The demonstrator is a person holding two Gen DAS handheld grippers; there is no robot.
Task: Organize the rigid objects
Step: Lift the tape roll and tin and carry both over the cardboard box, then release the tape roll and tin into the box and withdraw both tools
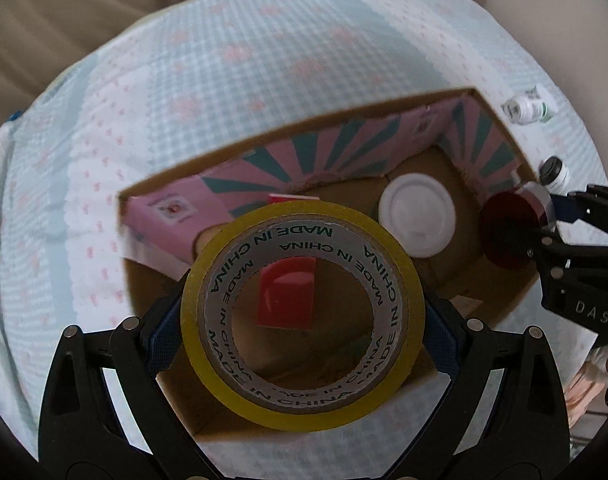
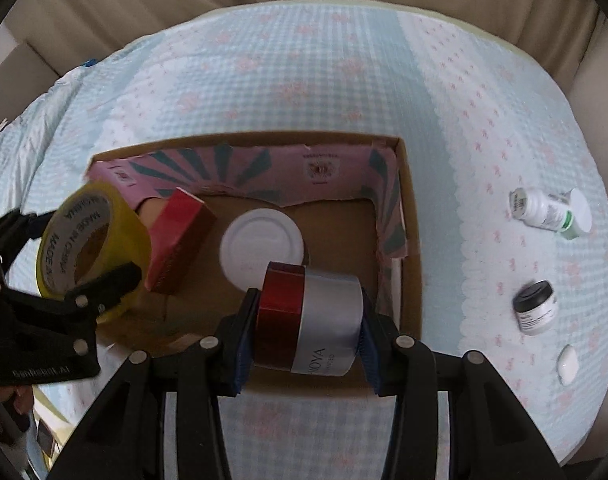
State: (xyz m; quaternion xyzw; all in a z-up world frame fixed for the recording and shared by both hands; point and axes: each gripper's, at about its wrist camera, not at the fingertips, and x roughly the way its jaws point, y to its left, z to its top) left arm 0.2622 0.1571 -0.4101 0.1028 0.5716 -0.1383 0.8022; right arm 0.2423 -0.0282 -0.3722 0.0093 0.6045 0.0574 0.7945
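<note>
While the left claw (image 1: 304,320) clamps a tape roll (image 1: 304,312) and the right claw (image 2: 301,328) squeezes a jar (image 2: 312,320), both hang above the box (image 2: 410,240) below them, probably for dropping inside.

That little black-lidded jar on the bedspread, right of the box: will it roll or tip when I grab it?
The black-lidded jar looks squat and lies tilted on the soft bedspread, so it may roll if nudged. Probably rigid and light. Its smooth wall could slip; grip squarely.

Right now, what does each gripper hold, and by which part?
Left gripper: tape roll, by its outer rim. Right gripper: red-lidded jar, by its two ends.
</note>
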